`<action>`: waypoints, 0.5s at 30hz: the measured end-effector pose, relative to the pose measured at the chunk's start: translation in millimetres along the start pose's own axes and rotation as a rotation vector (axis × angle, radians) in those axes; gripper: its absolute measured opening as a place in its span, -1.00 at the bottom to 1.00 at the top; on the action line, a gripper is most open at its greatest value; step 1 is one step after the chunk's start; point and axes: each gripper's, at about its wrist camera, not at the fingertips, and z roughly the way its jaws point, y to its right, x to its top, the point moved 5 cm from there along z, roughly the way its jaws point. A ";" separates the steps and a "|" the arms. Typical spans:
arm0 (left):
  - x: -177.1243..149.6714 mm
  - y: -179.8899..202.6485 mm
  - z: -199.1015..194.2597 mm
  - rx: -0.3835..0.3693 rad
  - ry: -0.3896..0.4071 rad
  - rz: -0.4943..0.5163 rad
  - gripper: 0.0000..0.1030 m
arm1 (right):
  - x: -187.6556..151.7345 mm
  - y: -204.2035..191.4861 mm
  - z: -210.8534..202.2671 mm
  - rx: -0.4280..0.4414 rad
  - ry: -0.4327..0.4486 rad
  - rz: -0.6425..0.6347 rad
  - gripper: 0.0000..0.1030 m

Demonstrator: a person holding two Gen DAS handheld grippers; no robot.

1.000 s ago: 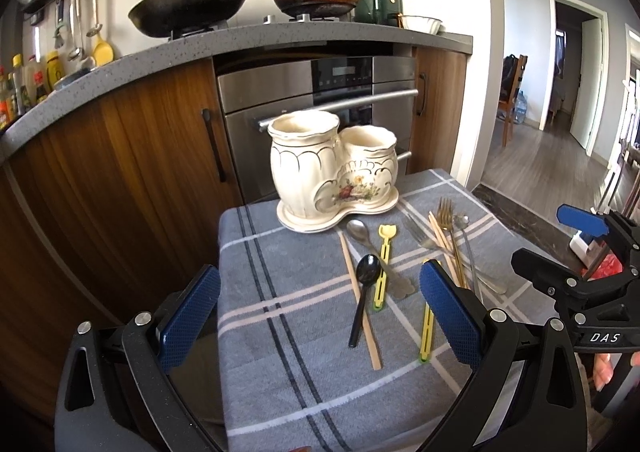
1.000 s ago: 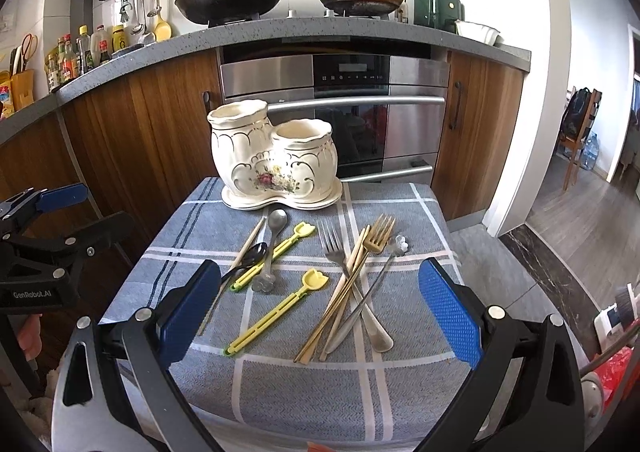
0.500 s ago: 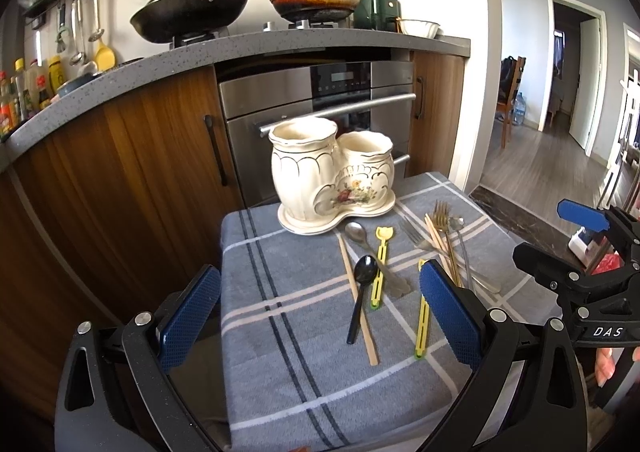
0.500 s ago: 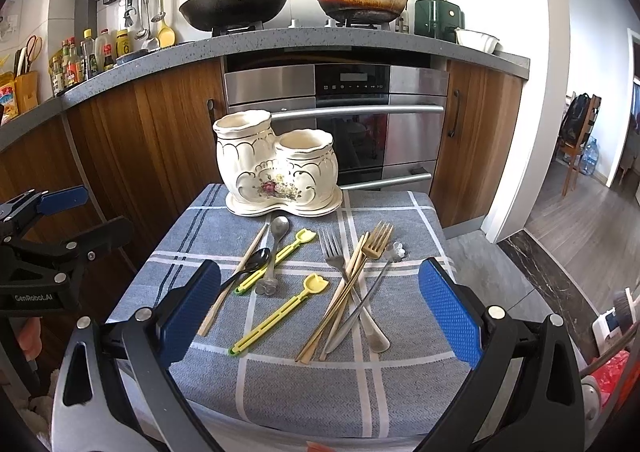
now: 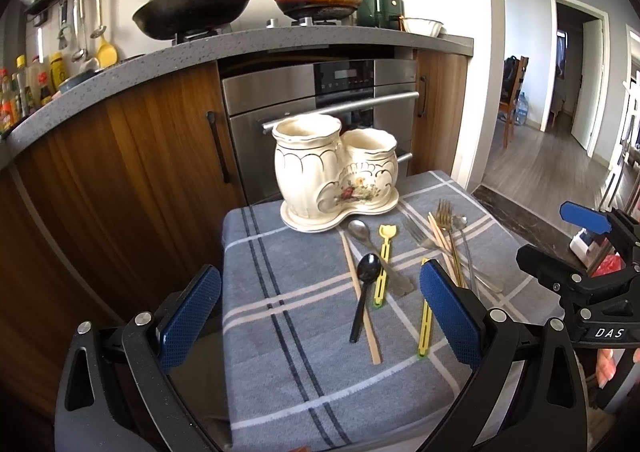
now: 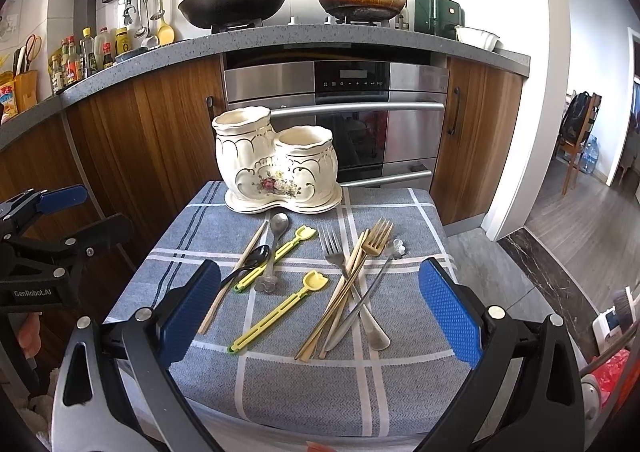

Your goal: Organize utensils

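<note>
Utensils lie spread on the grey plaid cloth (image 6: 304, 384) at much the same spots as a second ago; only the viewpoints have shifted slightly, both cameras sitting a little farther back, so the cream ceramic holder (image 6: 276, 162) looks a touch smaller and higher. Both grippers hang above the near edge of the cloth as before, the left gripper (image 5: 320, 316) and the right gripper (image 6: 320, 312) each with jaws spread wide and nothing between them.

From the right wrist, the whole scatter is plain: a black spoon (image 6: 248, 262) and a steel spoon (image 6: 276, 240) at 11 o'clock from centre, two yellow tools (image 6: 280, 312), and at 1 o'clock a crossed heap of a gold fork (image 6: 374, 242), a steel fork (image 6: 334, 250) and chopsticks (image 6: 340, 296). The left wrist view shows the holder at 12 o'clock with both cups' mouths facing up, and the right gripper's black frame at 3 o'clock.

In the left view the right-hand blue pad (image 5: 448, 316) covers the upper end of one yellow tool (image 5: 425, 322) and part of the fork heap (image 5: 448, 236). How the heap's pieces stack is hard to tell. The insides of the cups are out of sight in both views.
</note>
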 end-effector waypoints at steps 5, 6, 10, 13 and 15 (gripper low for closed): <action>-0.1 -0.8 3.1 0.000 -0.009 0.000 0.93 | -0.9 0.9 3.3 0.003 -0.007 0.005 0.90; 0.0 -1.0 4.4 0.000 -0.011 0.000 0.93 | -1.3 1.2 3.8 0.003 -0.009 0.006 0.90; -0.4 -1.6 6.2 0.000 -0.014 0.000 0.93 | -2.0 1.6 6.8 0.002 -0.012 0.007 0.90; -0.5 -1.3 6.9 0.000 -0.017 0.000 0.93 | -2.6 1.6 7.8 0.001 -0.015 0.006 0.90; -0.8 -1.7 7.7 -0.001 -0.019 -0.001 0.93 | -3.1 2.1 8.2 0.002 -0.018 0.007 0.90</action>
